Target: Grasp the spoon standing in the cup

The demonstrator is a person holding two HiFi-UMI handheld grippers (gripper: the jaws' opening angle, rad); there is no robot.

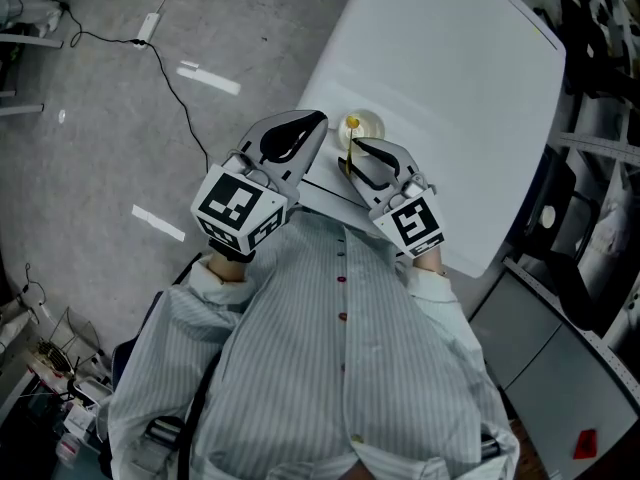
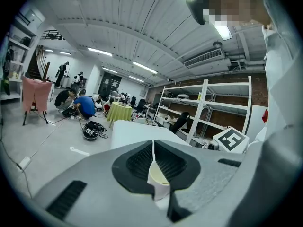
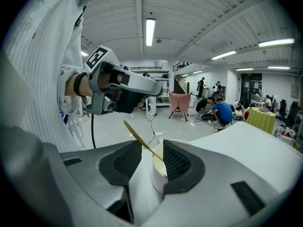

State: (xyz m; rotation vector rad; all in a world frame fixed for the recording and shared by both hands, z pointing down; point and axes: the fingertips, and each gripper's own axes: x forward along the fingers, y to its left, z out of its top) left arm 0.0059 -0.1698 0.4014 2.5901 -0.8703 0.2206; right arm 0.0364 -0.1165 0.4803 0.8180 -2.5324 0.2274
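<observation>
White worktop is seen carrying a pale cup near its edge, and a yellow spoon is leaned out of the cup. The spoon's handle is framed between the spread jaws of the right hand-held gripper, not clamped by them. The left hand-held gripper is held just beside the cup, its jaws pressed together at the tips.

Left gripper points toward 1 o'clock, jaws seemingly closed tip to tip. My right gripper points toward 11 o'clock, jaws spread wide, gripping nothing.
</observation>
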